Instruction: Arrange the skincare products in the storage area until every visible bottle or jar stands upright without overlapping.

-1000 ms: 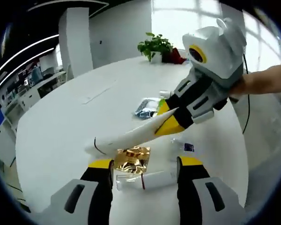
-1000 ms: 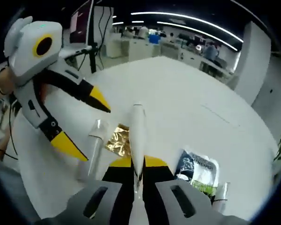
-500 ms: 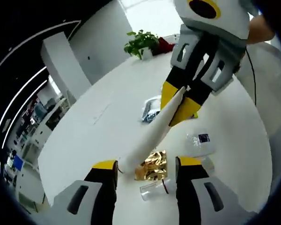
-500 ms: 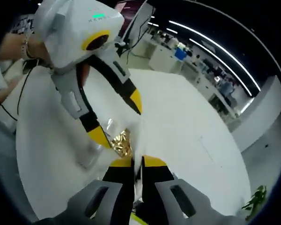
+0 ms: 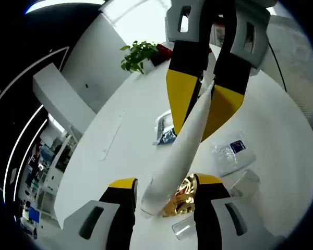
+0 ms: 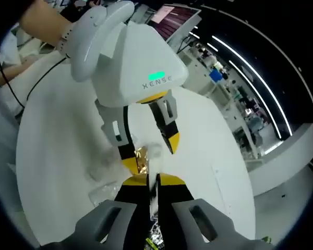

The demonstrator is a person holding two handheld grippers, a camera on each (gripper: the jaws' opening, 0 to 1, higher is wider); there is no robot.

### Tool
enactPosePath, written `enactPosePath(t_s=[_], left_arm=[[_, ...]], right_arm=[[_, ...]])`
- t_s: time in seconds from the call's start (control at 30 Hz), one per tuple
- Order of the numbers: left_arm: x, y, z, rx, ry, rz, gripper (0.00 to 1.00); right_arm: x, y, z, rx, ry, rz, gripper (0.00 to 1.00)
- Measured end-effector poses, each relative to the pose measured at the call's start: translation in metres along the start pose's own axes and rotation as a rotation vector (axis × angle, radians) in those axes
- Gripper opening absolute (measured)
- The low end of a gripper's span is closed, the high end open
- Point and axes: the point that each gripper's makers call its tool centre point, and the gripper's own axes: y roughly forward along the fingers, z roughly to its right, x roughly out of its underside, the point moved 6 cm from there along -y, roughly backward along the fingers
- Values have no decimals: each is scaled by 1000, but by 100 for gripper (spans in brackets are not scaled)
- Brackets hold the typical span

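Note:
My right gripper (image 5: 194,131) comes down from the top of the left gripper view, shut on the flat end of a long white tube (image 5: 181,148). The tube slants down, and its capped end sits between the spread jaws of my left gripper (image 5: 165,182), which is open. In the right gripper view, my right gripper (image 6: 152,180) grips the tube (image 6: 153,197) edge-on, and the left gripper (image 6: 151,156) faces it, jaws apart around the tube's far end. A clear bottle (image 5: 183,229) lies on the white table (image 5: 120,156) beside a gold foil packet (image 5: 178,197).
A clear packet with a blue label (image 5: 232,152) and another clear container (image 5: 245,182) lie to the right of the tube. A dark sachet (image 5: 164,131) lies farther back. A potted plant (image 5: 138,53) stands at the table's far edge. A person's arm (image 6: 44,26) holds the left gripper.
The two grippers have closed in on each other. The tube has swung from lying across above the left jaws to pointing down between them. The right gripper has kept its hold.

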Motion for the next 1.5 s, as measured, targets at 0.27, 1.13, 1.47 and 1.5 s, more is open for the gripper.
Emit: enactPosePath(t_s=[0.27, 1.13, 1.47, 1.5], left_arm=[[0, 5, 0, 9, 33, 47, 34], [-46, -14, -3, -27, -16, 93, 21], [-74, -16, 2, -4, -132, 141, 21], [-76, -16, 4, -3, -140, 143, 21]], right_arm=[[-1, -1, 0, -15, -72, 12, 2], [-12, -52, 37, -129, -118, 111, 4], [-11, -79, 49, -250, -126, 121, 4], [-9, -81, 48, -258, -123, 118, 4]])
